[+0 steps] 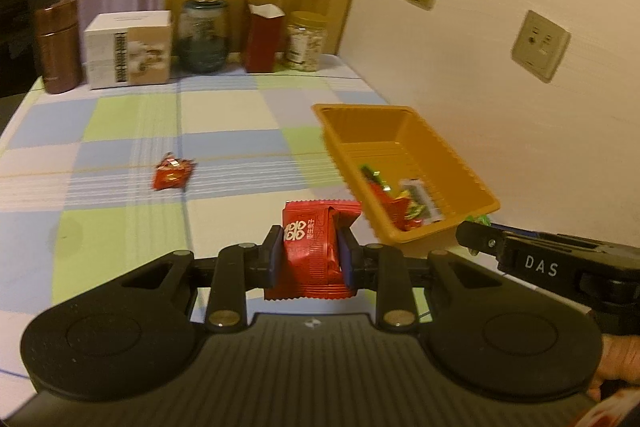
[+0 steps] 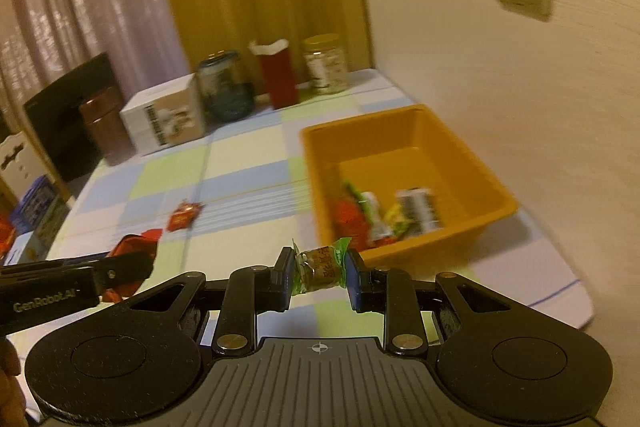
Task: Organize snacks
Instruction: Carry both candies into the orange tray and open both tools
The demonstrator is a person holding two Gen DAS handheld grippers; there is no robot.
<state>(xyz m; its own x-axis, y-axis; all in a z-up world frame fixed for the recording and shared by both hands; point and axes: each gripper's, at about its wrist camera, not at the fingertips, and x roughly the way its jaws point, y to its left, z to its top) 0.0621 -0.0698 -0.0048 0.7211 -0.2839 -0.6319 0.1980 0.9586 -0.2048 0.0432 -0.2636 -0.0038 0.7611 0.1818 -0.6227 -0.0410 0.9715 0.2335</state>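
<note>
My left gripper [image 1: 310,255] is shut on a red snack packet [image 1: 316,251] and holds it above the checked tablecloth, left of the orange tray [image 1: 440,163]. My right gripper [image 2: 318,273] is shut on a small green-ended wrapped candy [image 2: 320,265], just in front of the orange tray [image 2: 460,143]. The tray holds several wrapped snacks [image 2: 380,211]. One more red snack packet [image 1: 173,173] lies loose on the cloth at mid-table; it also shows in the right wrist view [image 2: 184,217]. The left gripper with its red packet [image 2: 132,255] shows at the left of the right wrist view.
Along the table's far edge stand a brown canister [image 1: 56,47], a white box [image 1: 128,49], a glass jar [image 1: 204,35], a red carton [image 1: 262,39] and a plastic jar [image 1: 306,41]. A wall with sockets [image 1: 540,45] runs along the right.
</note>
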